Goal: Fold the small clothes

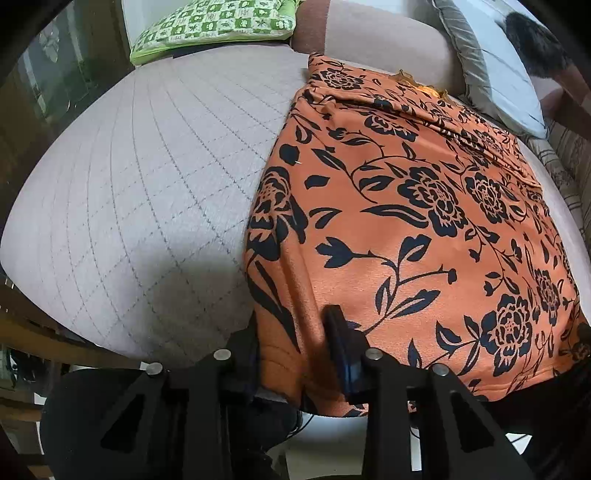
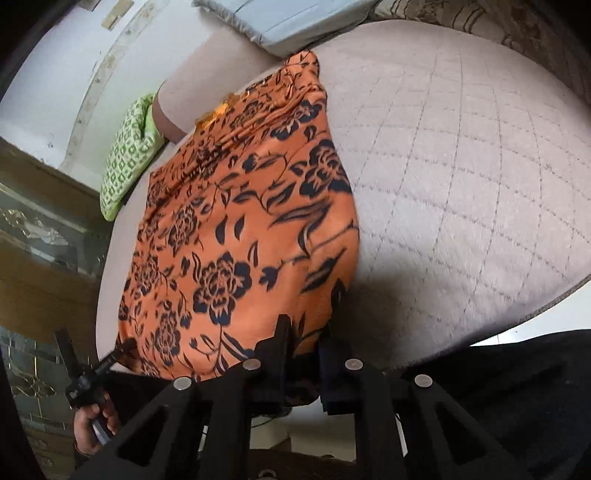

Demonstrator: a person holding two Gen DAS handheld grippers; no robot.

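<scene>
Both grippers pinch the near hem of the orange floral garment (image 1: 424,221) lying on the quilted sofa seat (image 1: 147,192): left gripper (image 1: 295,354), right gripper (image 2: 306,354). Its hem folds out of sight under their fingers.

Left gripper (image 1: 295,347), right gripper (image 2: 304,341): jaws clamped, angled down.

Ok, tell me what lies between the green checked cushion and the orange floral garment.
Bare quilted grey sofa seat, seen in the left wrist view, separates cushion from garment.

Two close downward views, shared garment (image 1: 424,221)
</scene>
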